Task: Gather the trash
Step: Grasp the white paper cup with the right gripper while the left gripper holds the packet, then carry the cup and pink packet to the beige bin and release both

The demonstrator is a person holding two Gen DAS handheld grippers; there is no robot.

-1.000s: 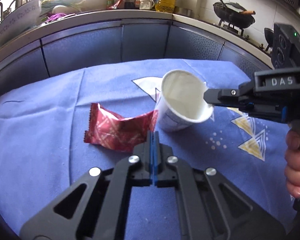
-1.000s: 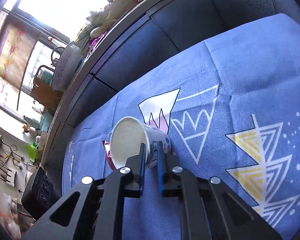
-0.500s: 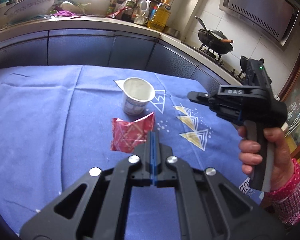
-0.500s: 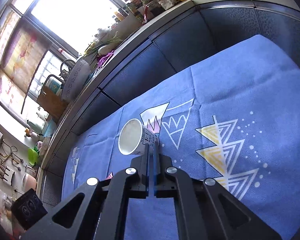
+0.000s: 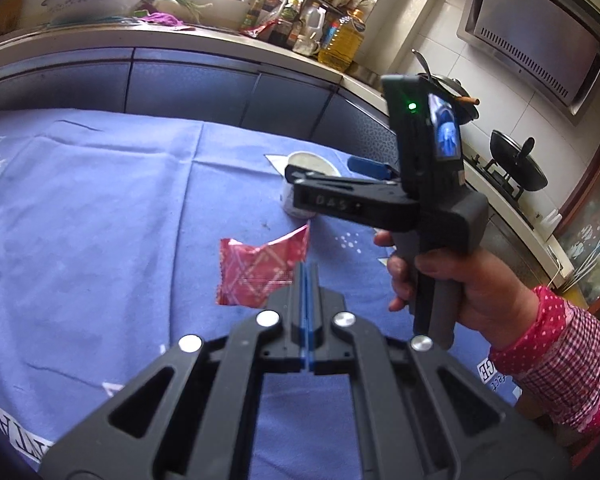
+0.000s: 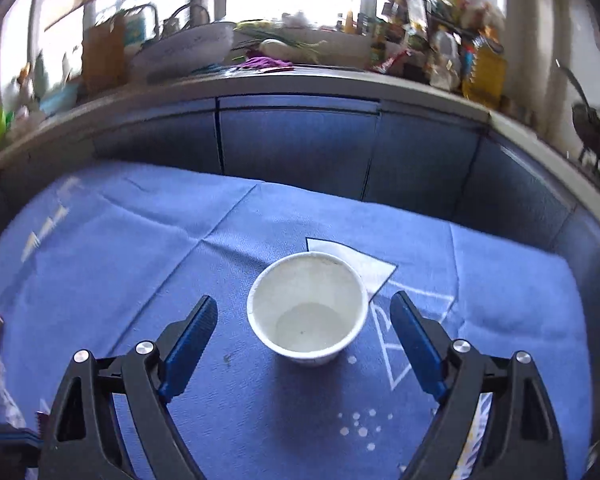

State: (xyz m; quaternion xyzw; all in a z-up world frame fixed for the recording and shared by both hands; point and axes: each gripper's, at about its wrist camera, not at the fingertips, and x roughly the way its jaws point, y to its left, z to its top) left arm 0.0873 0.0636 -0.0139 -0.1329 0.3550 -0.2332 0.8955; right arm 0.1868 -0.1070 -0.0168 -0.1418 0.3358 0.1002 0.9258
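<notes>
The blue tablecloth (image 6: 100, 248) lies bare to the left of and in front of the paper cup (image 6: 306, 308), so a gripper could pass there. The cup stands upright between the right gripper's (image 6: 302, 334) opening jaws, with clear gaps on both sides. In the left wrist view that gripper and the hand (image 5: 460, 280) block the cup, and the red wrapper (image 5: 260, 268) lies just ahead of the left gripper (image 5: 307, 280). Cabinet fronts (image 6: 300, 148) wall off the table's far edge.

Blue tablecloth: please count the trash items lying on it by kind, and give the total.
White paper cup: 1, upright on the blue tablecloth
Red snack wrapper: 1, lying flat
Total: 2
</notes>
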